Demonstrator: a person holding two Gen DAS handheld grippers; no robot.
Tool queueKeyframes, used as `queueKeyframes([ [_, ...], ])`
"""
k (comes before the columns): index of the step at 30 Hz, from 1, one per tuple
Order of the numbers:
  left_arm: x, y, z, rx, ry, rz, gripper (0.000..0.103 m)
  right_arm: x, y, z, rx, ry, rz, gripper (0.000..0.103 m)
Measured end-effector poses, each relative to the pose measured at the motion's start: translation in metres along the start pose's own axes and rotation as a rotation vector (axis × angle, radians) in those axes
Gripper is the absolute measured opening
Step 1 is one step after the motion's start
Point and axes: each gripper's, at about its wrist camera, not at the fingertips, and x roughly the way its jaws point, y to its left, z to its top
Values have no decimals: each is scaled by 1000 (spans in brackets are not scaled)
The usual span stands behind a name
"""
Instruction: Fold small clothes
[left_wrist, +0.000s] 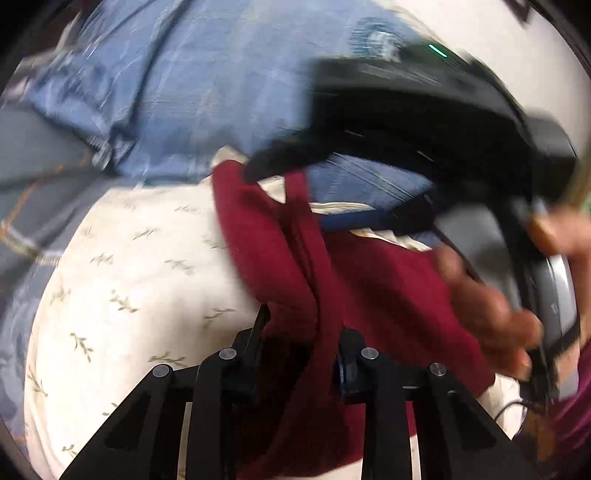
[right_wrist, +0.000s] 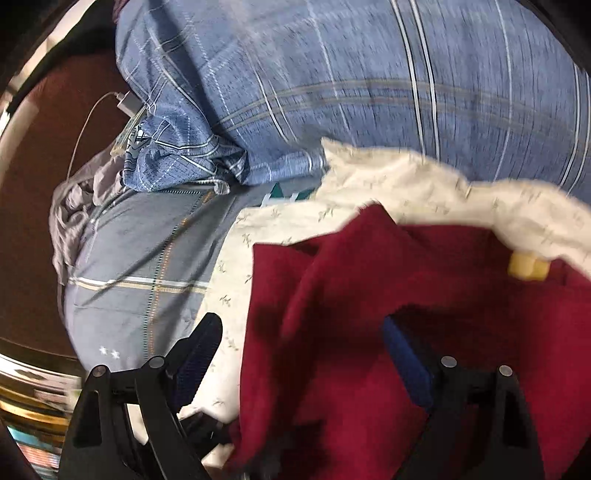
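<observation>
Left wrist view first, and we are looking at our left gripper (left_wrist: 301, 343) pinching a raised fold of the dark red garment (left_wrist: 280, 258), its two black fingers (left_wrist: 258, 332) sitting narrow on either side of the cloth. The garment is hanging up and over in a ridge, draping across a cream sheet with small leaf sprigs (left_wrist: 129, 277). Everything is smearing with motion blur. Off to the right, a bare hand (left_wrist: 491, 310) is gripping the handle of the other black device (left_wrist: 424, 110), which is arcing across the top of the view with a small green light on it. Behind it all, a blue plaid duvet (left_wrist: 184, 92) is bunching up.

Over on the right wrist view, we are seeing our right gripper (right_wrist: 306, 350) spread wide, blue pads (right_wrist: 406, 362) showing on the inner faces. One finger is lying over the cream sheet (right_wrist: 424, 184), the other is sitting on the garment (right_wrist: 369, 295), and the cloth is spilling into the gap between them, but nothing is being clamped. A small yellow tag (right_wrist: 526, 267) is showing near the garment's upper edge. Farther back, the blue plaid duvet (right_wrist: 369, 74) is piling high, a grey plaid cover (right_wrist: 140, 258) is lying to the left, and a white charger with its cable (right_wrist: 127, 101) is resting at the bedding's edge.
</observation>
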Motion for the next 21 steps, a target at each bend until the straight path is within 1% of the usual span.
queueKeyframes([
  [1,-2,-6,-2,27,-4,7,26,-1,4,0,-23,-2,-28,94],
  [2,-8,-9,-5,47,-8,14,26,2,9,-1,-48,16,-54,94],
  [4,-12,-17,-8,102,-23,38,26,15,17,-4,-92,74,-91,95],
  [6,-14,-22,-9,133,-28,40,26,28,19,-10,-120,117,-126,94],
  [8,-14,-27,-10,164,-26,53,24,36,16,-14,-132,127,-158,87],
  [9,-13,-27,-10,172,-25,57,24,35,11,-15,-126,108,-181,66],
  [10,-13,-27,-11,175,-19,59,25,32,4,-16,-109,94,-177,45],
  [12,-19,-25,-10,166,-11,51,32,20,-13,-19,-61,54,-106,33],
  [13,-24,-23,-10,159,-21,53,46,14,-19,-21,-53,34,-94,28],
  [14,-29,-24,-9,160,-38,73,70,9,-23,-24,-51,18,-85,26],
  [15,-32,-27,-9,167,-57,93,80,2,-29,-28,-45,-3,-70,25],
  [16,-38,-29,-10,180,-88,117,87,-2,-31,-29,-35,-15,-58,24],
  [17,-41,-32,-13,192,-104,136,87,-6,-36,-31,-25,-24,-41,24],
  [18,-41,-34,-15,204,-104,151,87,-12,-41,-33,-12,-37,-19,24],
  [19,-40,-36,-18,205,-88,152,87,-16,-43,-33,-4,-43,-7,24],
  [21,-32,-37,-24,166,-39,139,85,-24,-49,-35,14,-59,21,24],
])
